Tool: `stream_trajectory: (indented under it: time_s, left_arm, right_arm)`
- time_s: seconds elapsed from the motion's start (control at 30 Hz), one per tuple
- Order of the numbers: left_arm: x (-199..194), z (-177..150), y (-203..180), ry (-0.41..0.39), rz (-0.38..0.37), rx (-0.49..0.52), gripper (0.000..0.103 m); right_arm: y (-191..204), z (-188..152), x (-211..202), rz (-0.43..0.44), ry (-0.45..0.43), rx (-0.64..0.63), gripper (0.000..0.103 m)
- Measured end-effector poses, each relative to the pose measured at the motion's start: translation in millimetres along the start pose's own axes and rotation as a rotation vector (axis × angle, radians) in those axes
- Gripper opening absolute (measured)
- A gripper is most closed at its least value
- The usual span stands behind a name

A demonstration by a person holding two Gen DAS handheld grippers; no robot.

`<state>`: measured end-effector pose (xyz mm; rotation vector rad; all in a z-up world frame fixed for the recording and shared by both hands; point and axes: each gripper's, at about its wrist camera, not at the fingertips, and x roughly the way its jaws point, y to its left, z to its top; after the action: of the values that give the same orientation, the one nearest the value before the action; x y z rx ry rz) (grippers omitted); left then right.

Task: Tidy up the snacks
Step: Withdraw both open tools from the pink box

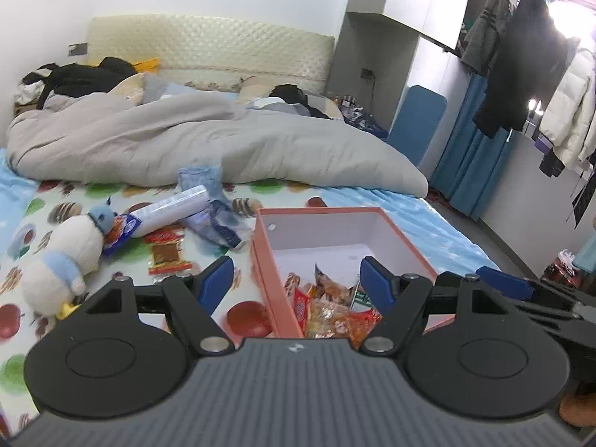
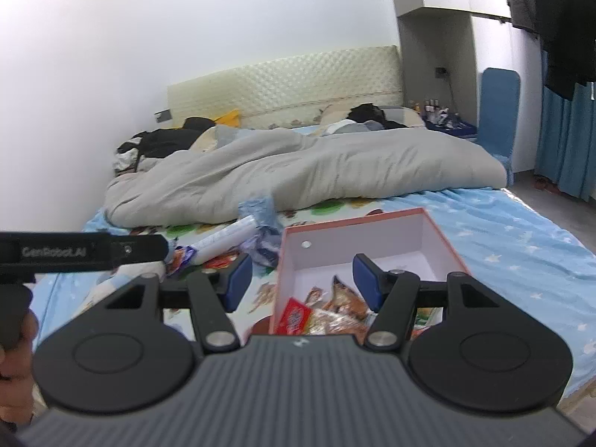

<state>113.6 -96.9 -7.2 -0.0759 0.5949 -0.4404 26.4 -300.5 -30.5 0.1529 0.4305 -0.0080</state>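
Bedroom clutter is spreading ahead of me: a grey duvet [image 1: 208, 138] is bunching across the far half of the bed [image 1: 428, 223], and the fruit-print sheet nearer me is carrying the work. I am holding my left jaws [image 1: 296, 285] wide and empty, straddling the near left wall of the pink box [image 1: 260, 260], so one finger is hanging outside it and the other over its contents. My right jaws [image 2: 302, 279] are standing just as wide and empty, hovering over the same wall. Wrapped snacks [image 1: 327, 305] are already lying heaped in the near end of the box, right under both jaws. Ahead and to the left of my jaws, loose pieces are waiting on the sheet: a red packet [image 1: 167, 255], a long white tube pack [image 1: 167, 212] and a crumpled blue bag [image 1: 219, 216], beside a plush duck [image 1: 63, 260]. Judging by this, the box is the collecting place and those are next.
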Motion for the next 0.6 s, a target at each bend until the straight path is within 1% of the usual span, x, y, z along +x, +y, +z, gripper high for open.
stream_trajectory:
  time_s: [0.17,0.3,0.5,0.6]
  left_arm:
    - [-18,-17,15,-0.004,0.021,-0.020,0.079]
    - [-30,-34,27,-0.008,0.070,-0.032,0.082]
    - [-40,-63,51,0.012,0.103,-0.080,0.082]
    - [-37,-74,62,0.043,0.118,-0.096,0.083]
  right_arm:
    - [15,-17,-5,0.034,0.015,-0.018,0.062]
    - [28,-27,-7,0.053,0.014,-0.041,0.062]
    - [49,-49,-5,0.090,0.029,-0.070,0.062]
    - [59,-62,1,0.106,0.043,-0.080,0.062]
